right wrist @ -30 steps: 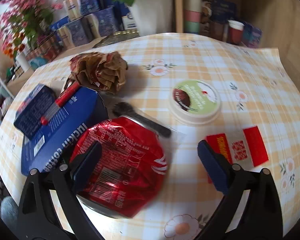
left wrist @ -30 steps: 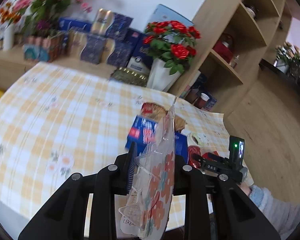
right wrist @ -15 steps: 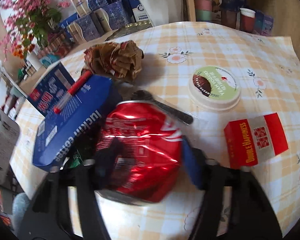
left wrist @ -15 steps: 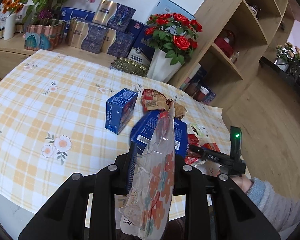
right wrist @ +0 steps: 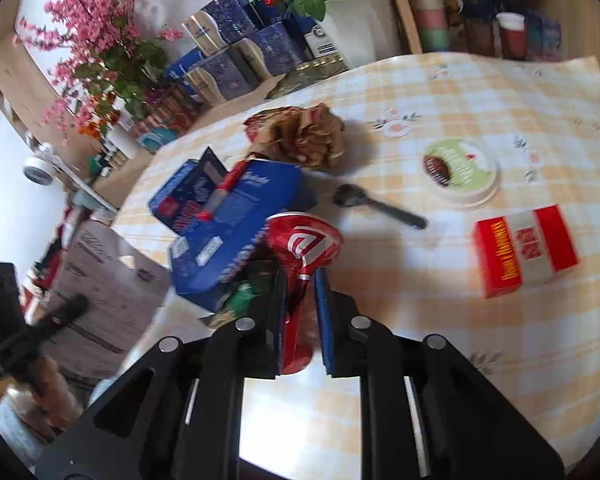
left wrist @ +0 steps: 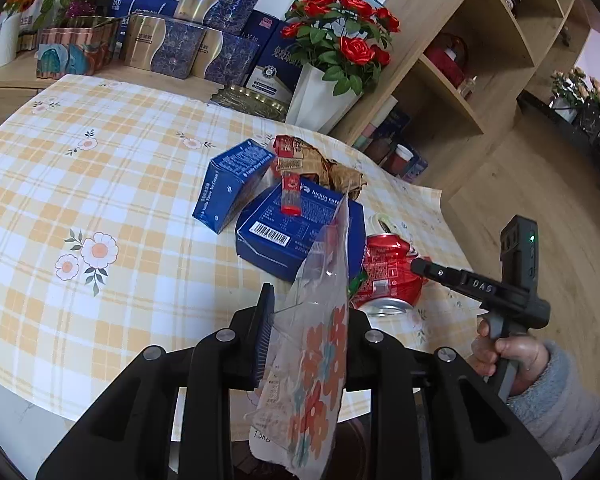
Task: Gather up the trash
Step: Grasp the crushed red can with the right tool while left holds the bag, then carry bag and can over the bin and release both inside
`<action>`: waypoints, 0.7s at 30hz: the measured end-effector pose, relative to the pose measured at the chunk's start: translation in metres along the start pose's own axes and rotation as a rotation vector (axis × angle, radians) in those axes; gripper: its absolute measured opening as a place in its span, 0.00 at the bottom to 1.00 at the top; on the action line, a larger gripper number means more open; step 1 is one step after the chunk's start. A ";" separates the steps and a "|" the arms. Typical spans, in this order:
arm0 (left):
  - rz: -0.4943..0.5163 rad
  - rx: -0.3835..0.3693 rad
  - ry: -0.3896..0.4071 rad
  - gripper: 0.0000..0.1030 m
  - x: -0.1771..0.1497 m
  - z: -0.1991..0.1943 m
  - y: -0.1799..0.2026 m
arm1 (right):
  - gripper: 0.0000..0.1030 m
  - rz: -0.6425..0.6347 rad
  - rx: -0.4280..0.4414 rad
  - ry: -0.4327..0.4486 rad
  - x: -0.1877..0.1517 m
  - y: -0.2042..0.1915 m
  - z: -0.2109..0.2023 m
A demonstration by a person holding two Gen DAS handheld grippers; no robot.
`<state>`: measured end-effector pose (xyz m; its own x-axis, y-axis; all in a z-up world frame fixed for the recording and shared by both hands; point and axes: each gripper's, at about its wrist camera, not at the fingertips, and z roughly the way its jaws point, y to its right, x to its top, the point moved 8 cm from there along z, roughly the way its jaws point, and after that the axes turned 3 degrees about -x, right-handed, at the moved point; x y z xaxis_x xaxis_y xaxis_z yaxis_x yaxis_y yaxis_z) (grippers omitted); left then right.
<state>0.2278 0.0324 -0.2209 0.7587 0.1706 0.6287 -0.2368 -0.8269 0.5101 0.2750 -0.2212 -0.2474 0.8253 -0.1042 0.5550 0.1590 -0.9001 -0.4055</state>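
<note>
My left gripper [left wrist: 306, 328] is shut on a clear plastic bag with orange flowers [left wrist: 316, 344], held at the table's near edge. My right gripper [right wrist: 300, 312] is shut on a crushed red can [right wrist: 302, 252], squeezed flat between the pads and lifted a little; the can also shows in the left wrist view [left wrist: 388, 276] with the right gripper [left wrist: 420, 266] on it. Other trash lies on the checked tablecloth: two blue boxes [left wrist: 300, 228] [left wrist: 232, 190], a crumpled brown wrapper [right wrist: 300, 138], a black spoon [right wrist: 380, 210], a green lid [right wrist: 462, 170], a red carton [right wrist: 524, 250].
A white vase of red roses [left wrist: 324, 96] and gift boxes [left wrist: 188, 44] stand behind the table. A wooden shelf unit [left wrist: 460, 60] is at the right. A cardboard box [right wrist: 104, 300] sits on the floor left of the table.
My right gripper closed on the red can, crushed it flat and lifted it. The left gripper with the bag drew back and turned, so more of the table shows.
</note>
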 end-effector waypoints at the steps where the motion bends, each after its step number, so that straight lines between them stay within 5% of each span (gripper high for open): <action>1: 0.000 0.000 -0.003 0.25 -0.001 0.000 0.000 | 0.17 0.010 0.017 -0.005 -0.001 -0.001 0.002; 11: -0.017 0.021 -0.016 0.24 -0.006 0.001 -0.009 | 0.15 0.065 0.025 -0.036 -0.010 -0.002 0.023; 21: 0.006 -0.034 0.015 0.24 0.000 -0.025 0.016 | 0.12 0.087 0.010 0.080 -0.009 0.000 -0.030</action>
<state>0.2091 0.0324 -0.1978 0.7480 0.1736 0.6406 -0.2621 -0.8095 0.5254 0.2509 -0.2329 -0.2303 0.7905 -0.2152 0.5735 0.0944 -0.8823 -0.4612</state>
